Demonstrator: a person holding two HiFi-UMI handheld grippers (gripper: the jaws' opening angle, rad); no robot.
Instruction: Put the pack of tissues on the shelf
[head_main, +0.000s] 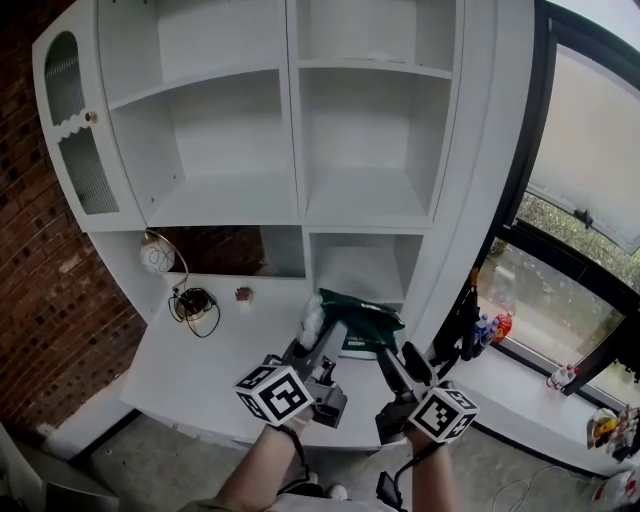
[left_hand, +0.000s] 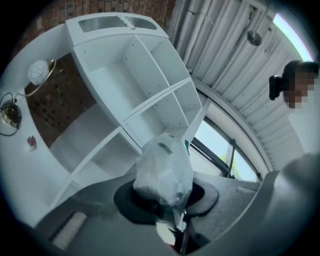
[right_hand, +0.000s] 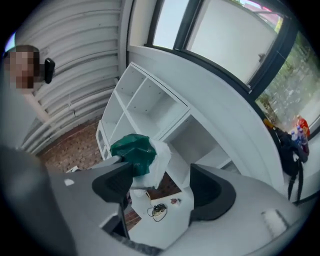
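The pack of tissues (head_main: 362, 318), dark green with clear white wrap at one end, hangs over the white desk (head_main: 200, 370) in front of the shelf's lowest right compartment (head_main: 360, 270). My left gripper (head_main: 318, 330) is shut on the pack's white wrapped end (left_hand: 164, 170), which fills the space between its jaws (left_hand: 167, 200). My right gripper (head_main: 400, 355) stands wide open just right of the pack. In the right gripper view the green end (right_hand: 135, 150) lies against the left finger (right_hand: 112, 182), and the gap of the right gripper (right_hand: 162, 182) holds nothing.
The white shelf unit (head_main: 300, 210) has several bare compartments above. On the desk lie a coiled cable (head_main: 195, 302), a small red thing (head_main: 243, 294) and a round white lamp (head_main: 157, 257). A glazed cabinet door (head_main: 75, 130) stands open at left. Bottles (head_main: 495, 325) sit on the sill at right.
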